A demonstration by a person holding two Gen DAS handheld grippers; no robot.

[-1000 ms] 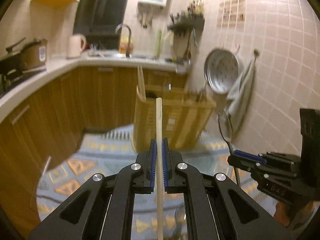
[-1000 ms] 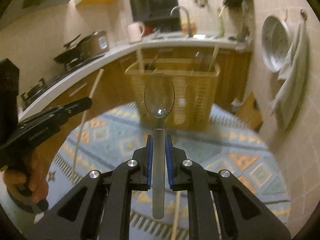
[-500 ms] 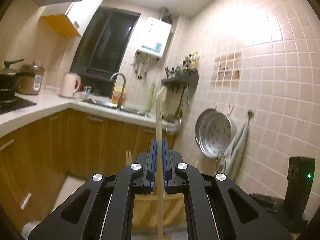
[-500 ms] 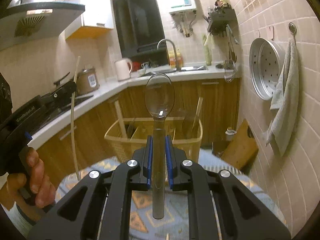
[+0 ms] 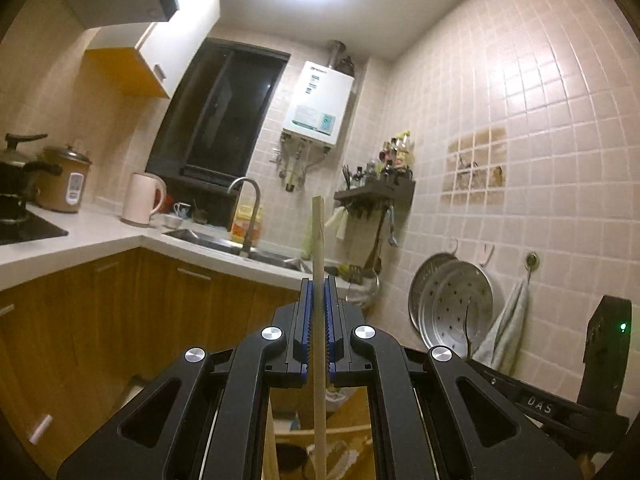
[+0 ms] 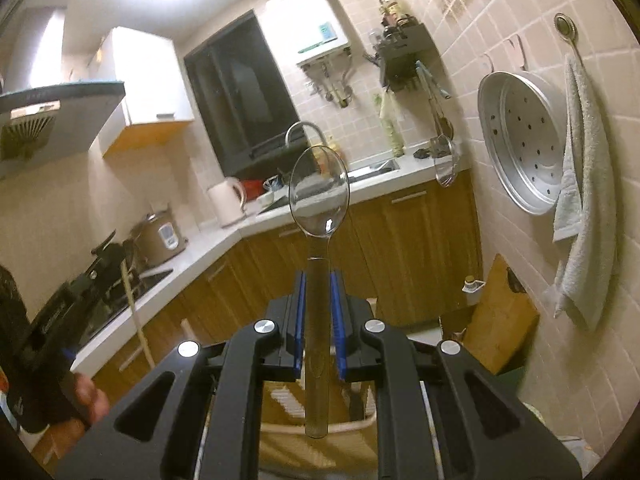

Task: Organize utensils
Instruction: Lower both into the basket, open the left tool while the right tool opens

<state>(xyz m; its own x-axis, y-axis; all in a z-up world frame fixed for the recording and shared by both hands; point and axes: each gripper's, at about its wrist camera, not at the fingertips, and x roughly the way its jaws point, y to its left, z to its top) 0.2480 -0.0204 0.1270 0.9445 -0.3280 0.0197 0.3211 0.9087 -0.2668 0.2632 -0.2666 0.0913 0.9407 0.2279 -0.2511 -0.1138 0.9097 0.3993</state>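
My left gripper [image 5: 319, 292] is shut on a wooden chopstick [image 5: 318, 248] that stands upright between its blue pads. My right gripper [image 6: 318, 292] is shut on the handle of a clear plastic spoon [image 6: 319, 192], bowl upward. Both point up toward the kitchen wall. The woven utensil basket [image 6: 340, 436] shows only as a rim below the right gripper, and its inside [image 5: 348, 444] shows under the left gripper. The left gripper [image 6: 100, 268] with its chopstick shows at the left of the right wrist view. The right gripper's body [image 5: 560, 408] shows at the lower right of the left wrist view.
A white counter [image 5: 100, 240] with wooden cabinets runs along the left, with a sink tap [image 5: 248, 208], kettle [image 5: 140, 200] and rice cooker [image 5: 64, 184]. A steamer tray [image 6: 520, 140] and towel [image 6: 584, 200] hang on the tiled wall at right. A wooden board [image 6: 500, 320] leans below.
Both grippers have tilted upward with their utensils still held. The basket has dropped from mid-frame to the bottom edge of both views, and the floor rug is out of sight.
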